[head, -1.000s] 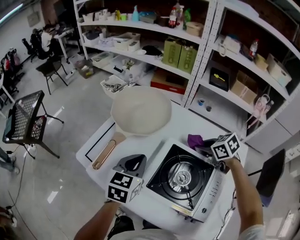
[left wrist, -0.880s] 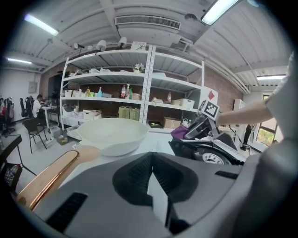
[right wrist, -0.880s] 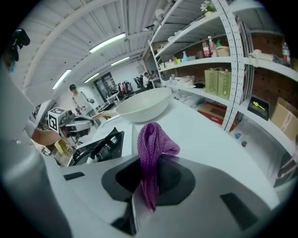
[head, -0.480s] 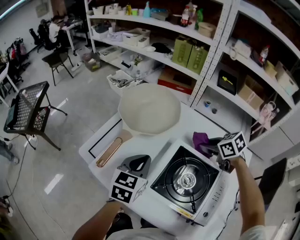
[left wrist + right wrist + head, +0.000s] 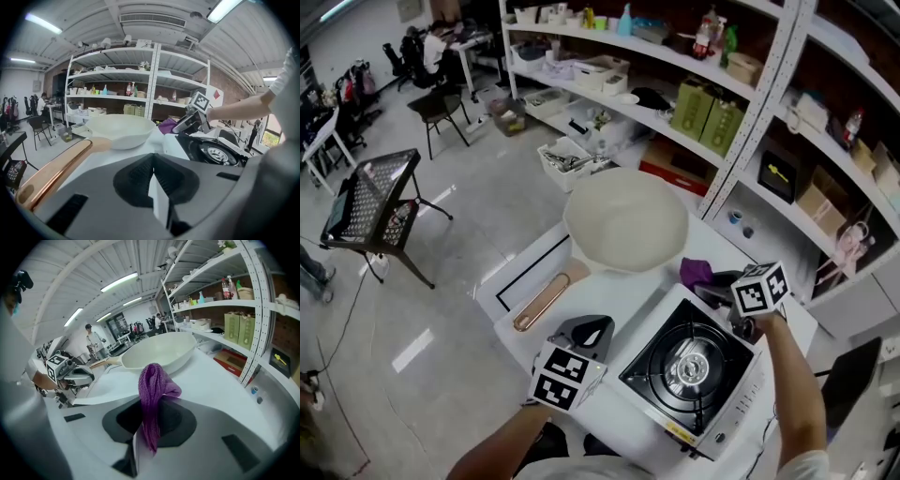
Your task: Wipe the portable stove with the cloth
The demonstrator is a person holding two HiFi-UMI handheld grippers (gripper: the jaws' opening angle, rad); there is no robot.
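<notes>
The right gripper's (image 5: 149,420) jaws are clamped shut on a purple cloth (image 5: 152,394), which bunches up out of them. The left gripper's (image 5: 152,183) jaws are pressed together with nothing between them. From overhead, the cloth hangs at the far corner of the portable stove (image 5: 689,352), between it and a white pan (image 5: 625,220) on the white surface (image 5: 623,292). Only the overhead view shows the whole burner. The right gripper view misses the stove.
</notes>
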